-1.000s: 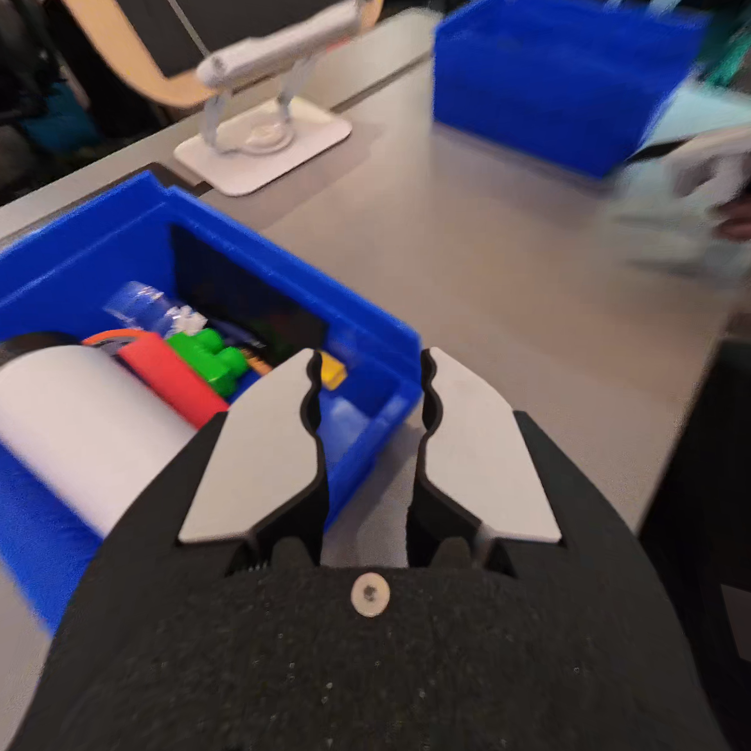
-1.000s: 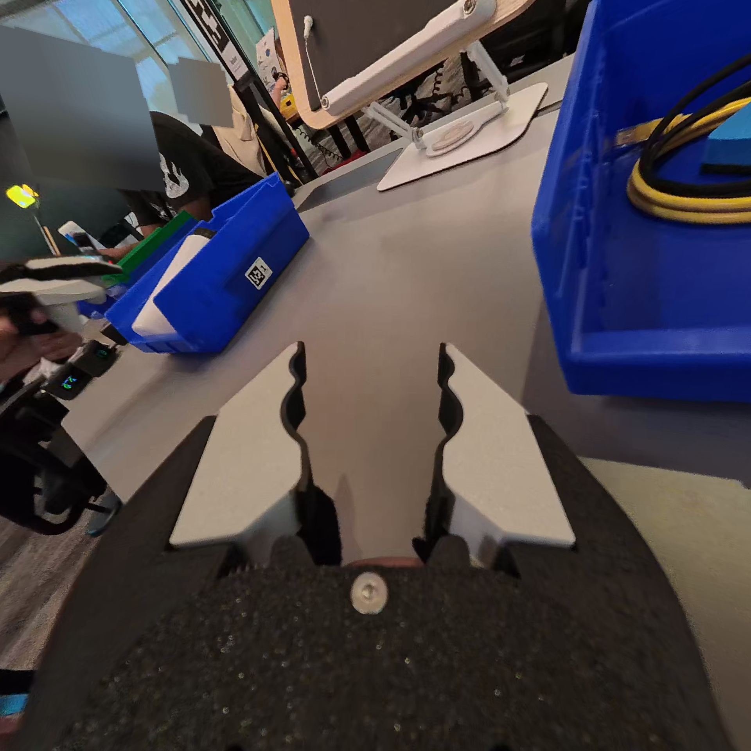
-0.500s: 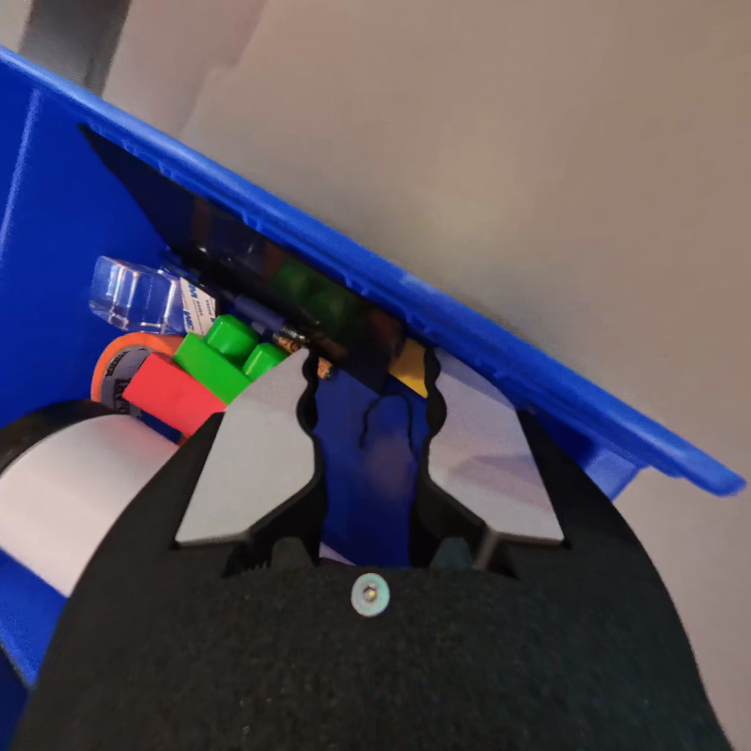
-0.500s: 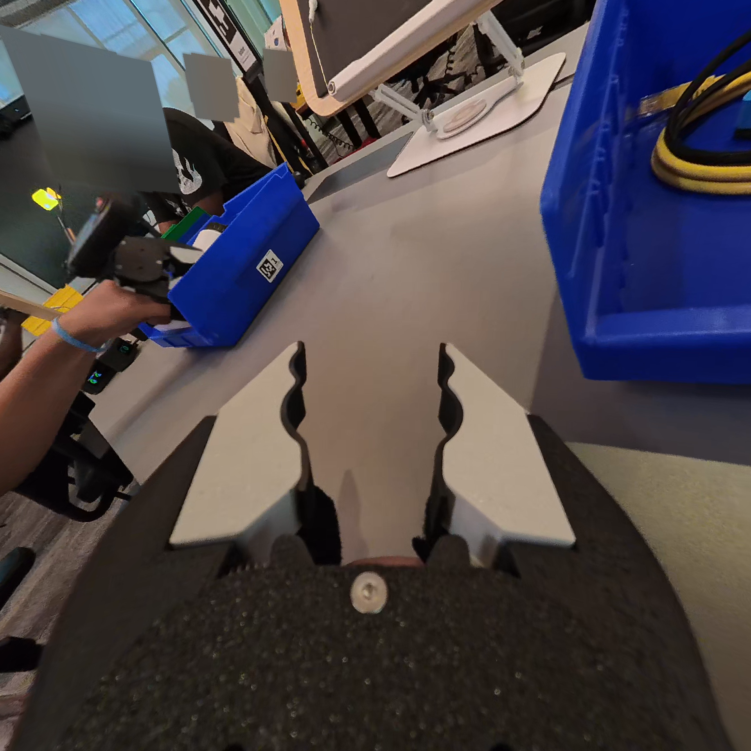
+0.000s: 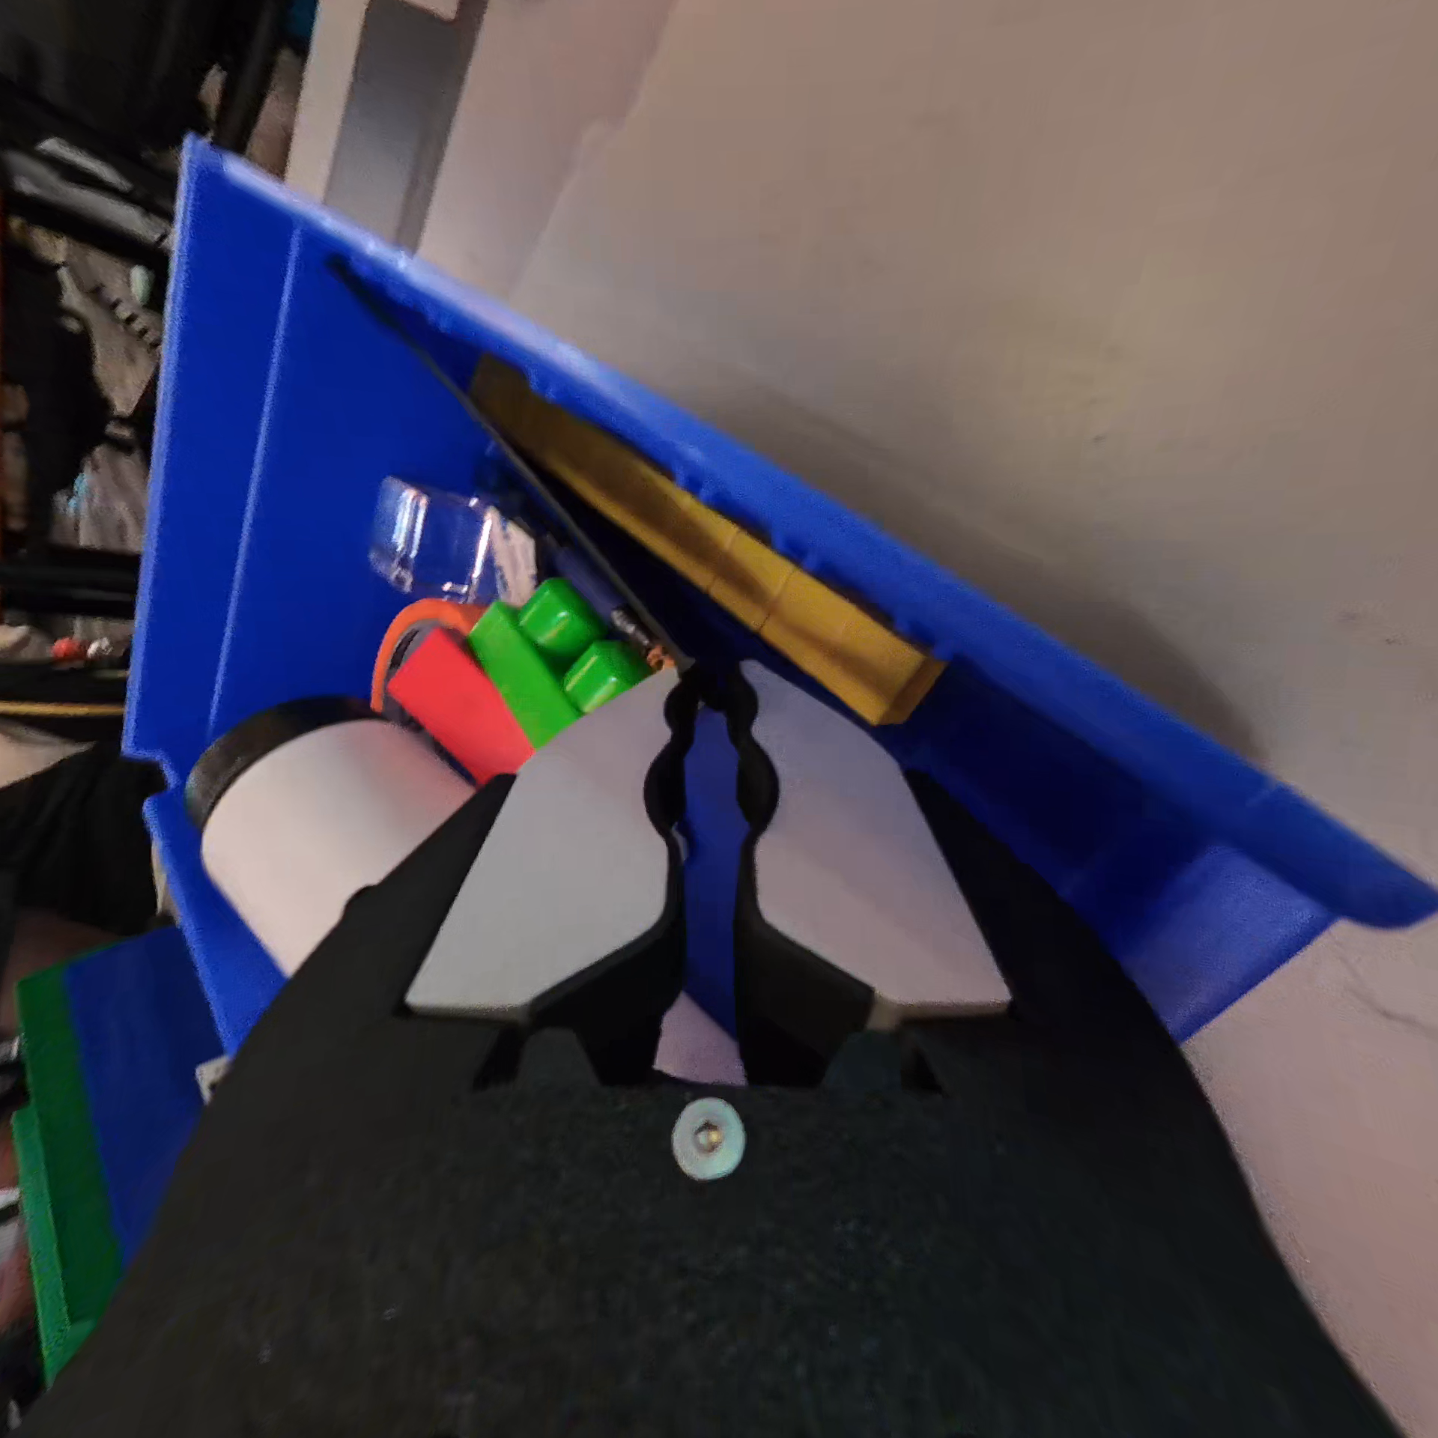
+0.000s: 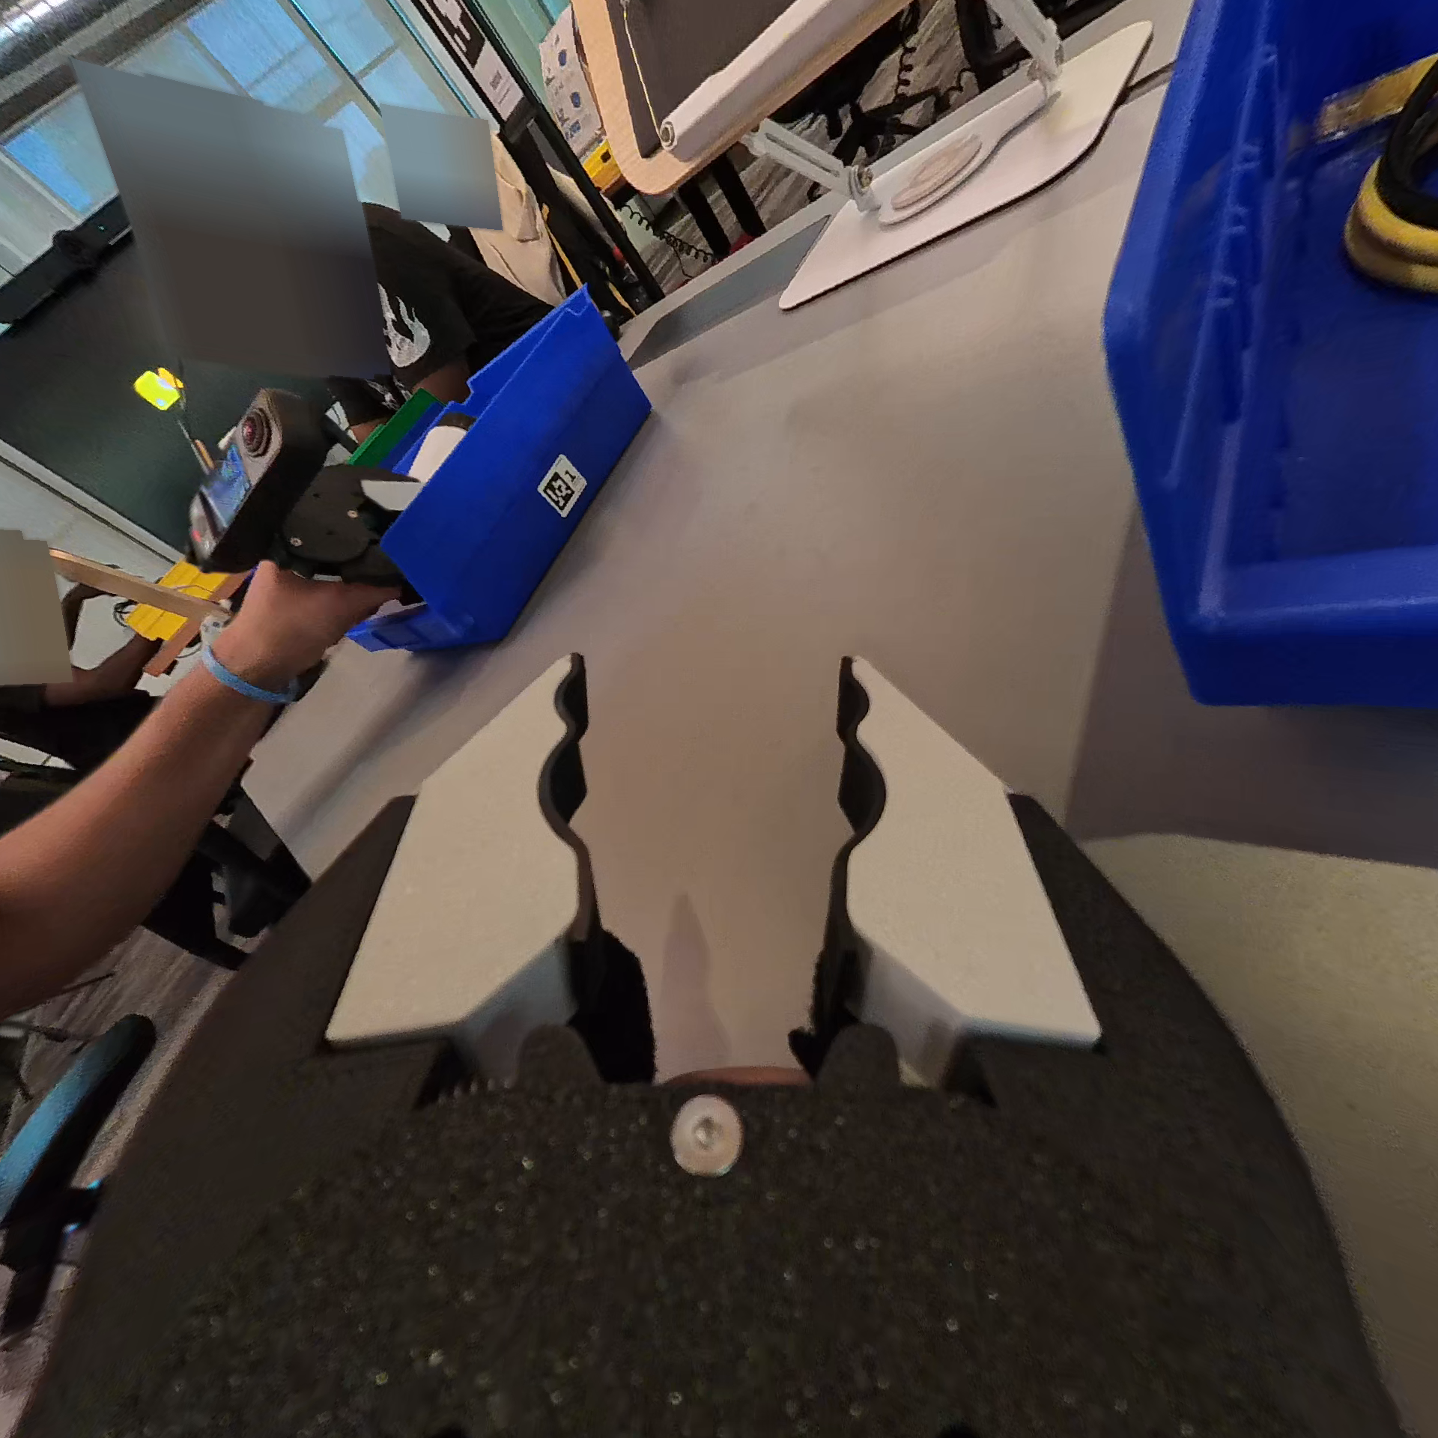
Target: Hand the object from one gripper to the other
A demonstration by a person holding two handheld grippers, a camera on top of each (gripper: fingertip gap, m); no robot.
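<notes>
Left hand-held gripper [image 5: 710, 685] pinching thin black sheet [image 5: 498, 443] in blue bin [image 5: 233, 467], right hand-held gripper [image 6: 708, 677] wide

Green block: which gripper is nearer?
Left. The left gripper is inside the bin, right beside the green block; the right gripper hangs over the table, well away.

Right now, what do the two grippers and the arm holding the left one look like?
Both grippers, left and right, have a black, grainy body, two pale grey wedge fingers with wavy black pads, and one silver screw. The left gripper carries a black camera. The arm wears a light blue wristband.
</notes>
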